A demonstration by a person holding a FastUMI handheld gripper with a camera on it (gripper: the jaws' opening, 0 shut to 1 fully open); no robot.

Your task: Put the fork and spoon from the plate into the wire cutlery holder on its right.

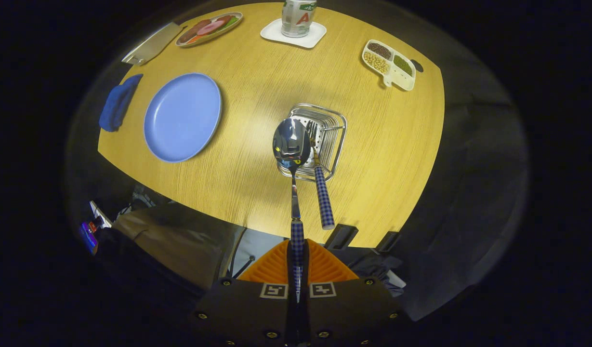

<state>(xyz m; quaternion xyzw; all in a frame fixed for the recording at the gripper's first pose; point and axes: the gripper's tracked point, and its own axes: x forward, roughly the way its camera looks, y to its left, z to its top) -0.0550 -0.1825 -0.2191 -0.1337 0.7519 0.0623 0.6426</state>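
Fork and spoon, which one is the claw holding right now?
The spoon: the claw is shut on its handle, while the fork stands in the holder.

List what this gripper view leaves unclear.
- Checked-handled metal spoon: the closed fingers cover its handle end.
- Checked-handled fork: the spoon bowl partly hides its tines in the wire cutlery holder.
- Three-compartment white dish: contents too small to identify.

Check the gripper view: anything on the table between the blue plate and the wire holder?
Nothing; bare tabletop lies between blue plate and wire holder. The tongs grip the spoon above the holder.
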